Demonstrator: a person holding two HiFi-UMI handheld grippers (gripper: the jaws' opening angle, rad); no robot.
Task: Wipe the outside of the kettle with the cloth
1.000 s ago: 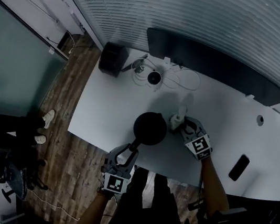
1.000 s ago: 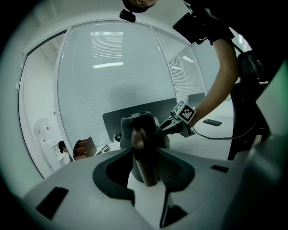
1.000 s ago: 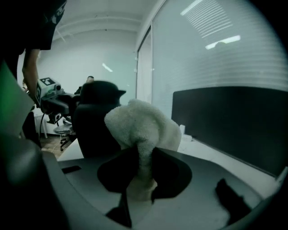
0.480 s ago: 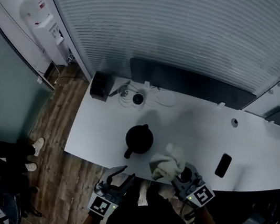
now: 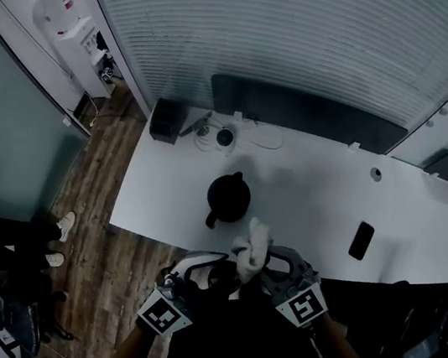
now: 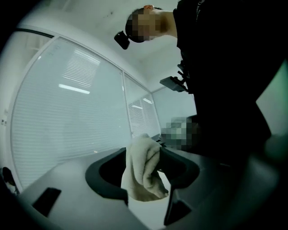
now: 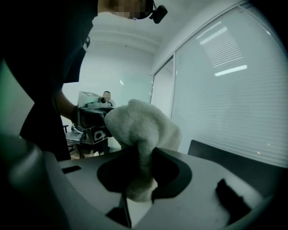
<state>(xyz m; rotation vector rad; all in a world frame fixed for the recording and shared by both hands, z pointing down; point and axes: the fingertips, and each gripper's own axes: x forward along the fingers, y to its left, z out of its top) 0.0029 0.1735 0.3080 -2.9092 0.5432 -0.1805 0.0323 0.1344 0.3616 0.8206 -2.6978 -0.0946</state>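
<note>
In the head view the cloth (image 5: 254, 240) hides the tips of the right tool (image 5: 260, 265).

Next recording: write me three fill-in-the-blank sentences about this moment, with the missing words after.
The black kettle stands on the white ____. The right gripper is shut on a pale ____. In the head view the dark phone lies to the kettle's ____.
Missing words: table; cloth; right.

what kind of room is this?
Probably an office or meeting room: a long white table, a glazed wall with slatted blinds, and what looks like a water dispenser in the corner.
</note>
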